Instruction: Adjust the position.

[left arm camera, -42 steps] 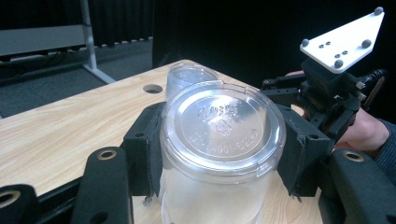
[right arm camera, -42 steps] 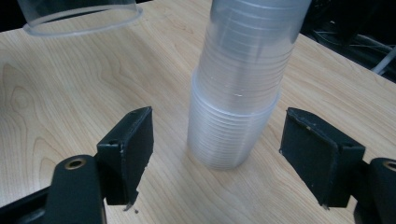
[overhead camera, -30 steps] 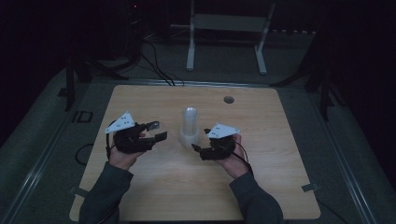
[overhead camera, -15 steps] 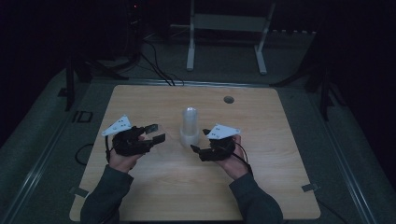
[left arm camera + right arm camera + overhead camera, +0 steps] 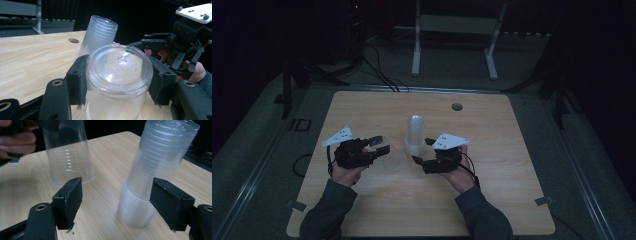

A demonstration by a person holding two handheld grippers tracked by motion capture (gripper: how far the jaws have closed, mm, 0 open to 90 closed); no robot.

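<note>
One inverted cup (image 5: 119,75) in left tongs (image 5: 120,82)

Embossed lettering on the cup base (image 5: 119,67) — too faint to read.

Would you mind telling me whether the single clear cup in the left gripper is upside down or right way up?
Upside down: in the left gripper view the single cup shows its embossed base on top, clamped between the jaws, and its rim faces the table.

A pale wooden desk (image 5: 362,107) with a round hole (image 5: 456,106) near its far edge; a stack of clear plastic cups (image 5: 414,136), upside down, stands mid-desk; one upturned clear cup (image 5: 68,155) rests just beside it.
</note>
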